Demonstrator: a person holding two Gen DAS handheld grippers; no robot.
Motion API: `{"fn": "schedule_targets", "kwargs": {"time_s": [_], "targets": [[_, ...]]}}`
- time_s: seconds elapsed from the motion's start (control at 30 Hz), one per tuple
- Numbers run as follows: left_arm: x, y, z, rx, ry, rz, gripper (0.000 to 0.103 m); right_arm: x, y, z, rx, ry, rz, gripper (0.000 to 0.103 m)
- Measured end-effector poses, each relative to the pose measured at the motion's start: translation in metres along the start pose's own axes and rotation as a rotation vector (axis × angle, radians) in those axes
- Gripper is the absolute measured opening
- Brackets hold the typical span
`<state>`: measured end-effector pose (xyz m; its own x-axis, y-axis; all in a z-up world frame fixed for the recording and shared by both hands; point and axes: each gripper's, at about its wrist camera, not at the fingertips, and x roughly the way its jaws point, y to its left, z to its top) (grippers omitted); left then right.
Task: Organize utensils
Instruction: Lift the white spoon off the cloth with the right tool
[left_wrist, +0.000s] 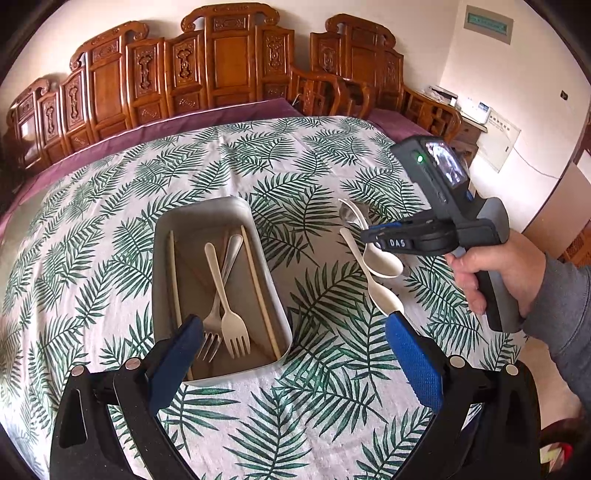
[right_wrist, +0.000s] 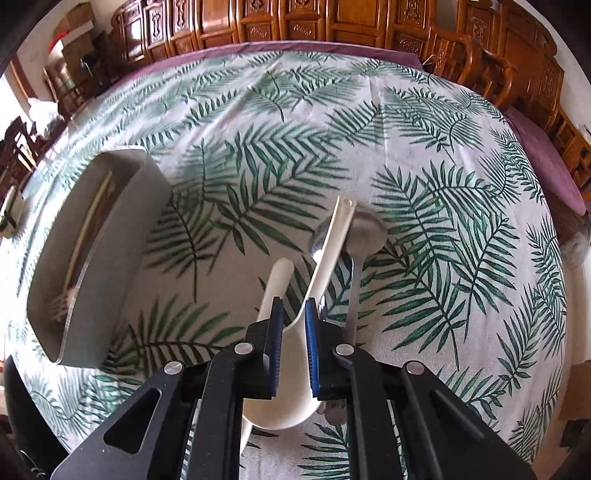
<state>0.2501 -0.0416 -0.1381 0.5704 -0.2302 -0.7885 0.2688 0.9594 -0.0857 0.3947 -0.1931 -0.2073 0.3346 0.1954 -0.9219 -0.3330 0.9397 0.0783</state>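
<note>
Right wrist view: right gripper (right_wrist: 294, 314) clamped on white plastic soup spoon (right_wrist: 291, 391); grey rectangular tray (right_wrist: 107, 273) off to its left; left gripper (left_wrist: 291, 347) open.

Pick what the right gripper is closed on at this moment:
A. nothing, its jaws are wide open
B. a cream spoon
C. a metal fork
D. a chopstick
B: the right gripper has its blue pads pressed against the cream spoon, which lies on the leaf-print cloth outside the grey box; the forks and chopsticks are inside that box.
</note>
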Motion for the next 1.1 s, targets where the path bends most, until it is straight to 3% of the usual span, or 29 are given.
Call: {"fn": "schedule_targets", "kwargs": {"time_s": [0.47,0.83,1.03,1.1], "targets": [[0.001,-0.006,-0.001,0.011,0.003,-0.006,0.095,0.022,0.016,0.013,-0.044,0.085,-0.043,0.014],[-0.001,-0.003,-0.002,0.006,0.002,-0.007,0.095,0.004,-0.003,0.012,0.054,0.003,-0.001,0.014],[0.004,-0.005,-0.001,0.010,0.003,-0.010,0.095,0.019,-0.002,0.016,0.026,0.047,-0.022,0.014],[0.005,-0.005,-0.001,0.013,0.006,-0.010,0.095,0.024,-0.002,0.019,0.022,0.056,-0.013,0.020]]}}
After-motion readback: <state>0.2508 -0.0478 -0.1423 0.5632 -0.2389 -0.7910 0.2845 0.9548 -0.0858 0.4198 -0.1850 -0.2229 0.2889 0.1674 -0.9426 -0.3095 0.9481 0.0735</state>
